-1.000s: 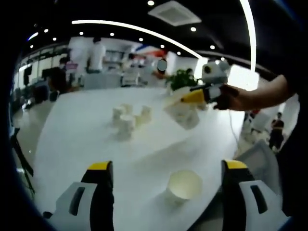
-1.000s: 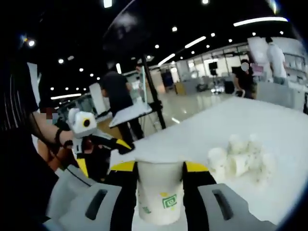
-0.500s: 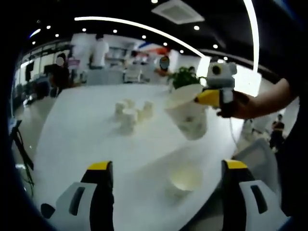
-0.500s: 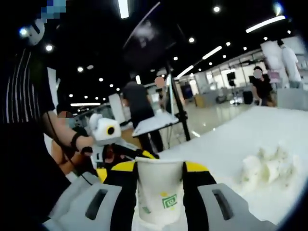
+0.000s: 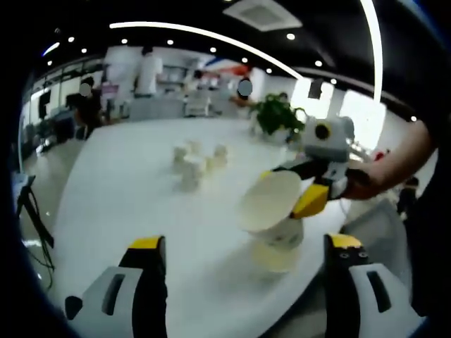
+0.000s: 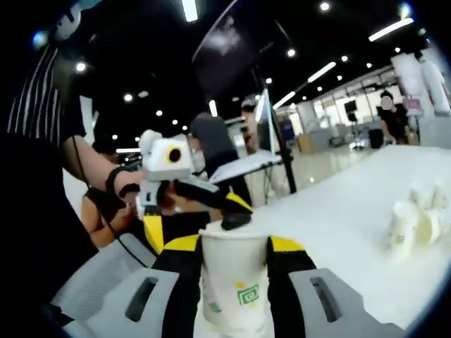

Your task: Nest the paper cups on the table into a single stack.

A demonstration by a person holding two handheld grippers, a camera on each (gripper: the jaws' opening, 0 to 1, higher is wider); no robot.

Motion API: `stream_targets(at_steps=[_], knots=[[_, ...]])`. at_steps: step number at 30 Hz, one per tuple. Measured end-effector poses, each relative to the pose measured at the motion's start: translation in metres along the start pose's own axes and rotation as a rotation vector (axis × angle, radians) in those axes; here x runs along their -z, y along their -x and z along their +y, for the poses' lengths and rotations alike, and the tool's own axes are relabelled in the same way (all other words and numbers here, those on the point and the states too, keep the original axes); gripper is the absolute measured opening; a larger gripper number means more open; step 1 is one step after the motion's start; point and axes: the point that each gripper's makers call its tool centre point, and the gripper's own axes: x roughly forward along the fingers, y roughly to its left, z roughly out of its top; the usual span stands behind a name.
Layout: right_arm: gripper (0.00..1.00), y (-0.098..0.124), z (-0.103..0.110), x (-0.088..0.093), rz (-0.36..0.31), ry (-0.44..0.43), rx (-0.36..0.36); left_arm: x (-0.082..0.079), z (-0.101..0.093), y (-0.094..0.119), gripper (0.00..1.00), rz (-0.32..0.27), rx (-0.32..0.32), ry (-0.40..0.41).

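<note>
My right gripper (image 6: 234, 246) is shut on a white paper cup (image 6: 234, 285) with a green logo. In the left gripper view it (image 5: 304, 184) enters from the right and holds that cup (image 5: 270, 203) tilted, its mouth facing me, just above another cup (image 5: 276, 256) standing near the table's front edge. Whether the two cups touch is unclear. My left gripper (image 5: 246, 243) stands open, with only the standing cup ahead of its fingers. It (image 6: 194, 222) also appears beyond the held cup. A cluster of several cups (image 5: 194, 162) (image 6: 416, 215) stands farther off on the white table (image 5: 120, 204).
A green plant (image 5: 278, 116) stands at the table's far edge. People stand beyond the table (image 5: 144, 70), and another (image 6: 211, 148) is by a stand near its edge. A wide bare stretch of table (image 6: 345, 232) lies between the cluster and the near cup.
The right gripper has carried its cup down and nearer, from above the table's middle to just over the standing cup, tilting it. My left gripper has stayed open.
</note>
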Motion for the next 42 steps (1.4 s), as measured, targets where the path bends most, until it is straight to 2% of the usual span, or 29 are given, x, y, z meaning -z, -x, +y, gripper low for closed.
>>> stream_targets(at_steps=[6,13,19,21,23,29,33,42], knots=[[0.33,-0.002,-0.002,0.010,0.001,-0.006,0.002,0.000,0.004,0.000,0.90,0.011,-0.005,0.001],[0.33,-0.001,0.003,0.017,-0.007,0.035,0.004,-0.003,0.006,0.000,0.90,0.015,-0.010,0.001],[0.35,-0.004,0.008,0.023,0.000,0.107,0.004,-0.003,0.008,0.001,0.90,0.022,-0.014,-0.002],[0.36,-0.002,0.006,0.023,0.007,0.142,0.026,-0.003,0.009,0.002,0.89,0.024,-0.018,-0.007],[0.39,-0.002,0.005,0.023,0.008,0.113,0.028,-0.004,0.010,0.002,0.89,0.024,-0.020,-0.007],[0.42,0.001,0.007,0.025,0.023,0.106,0.024,-0.005,0.010,0.001,0.88,0.021,-0.018,-0.019],[0.51,0.004,0.003,0.021,0.020,0.119,0.047,-0.005,0.011,0.001,0.89,0.022,-0.018,-0.016],[0.51,0.013,-0.002,0.021,0.024,0.093,0.073,-0.006,0.008,-0.002,0.89,0.020,-0.013,-0.017]])
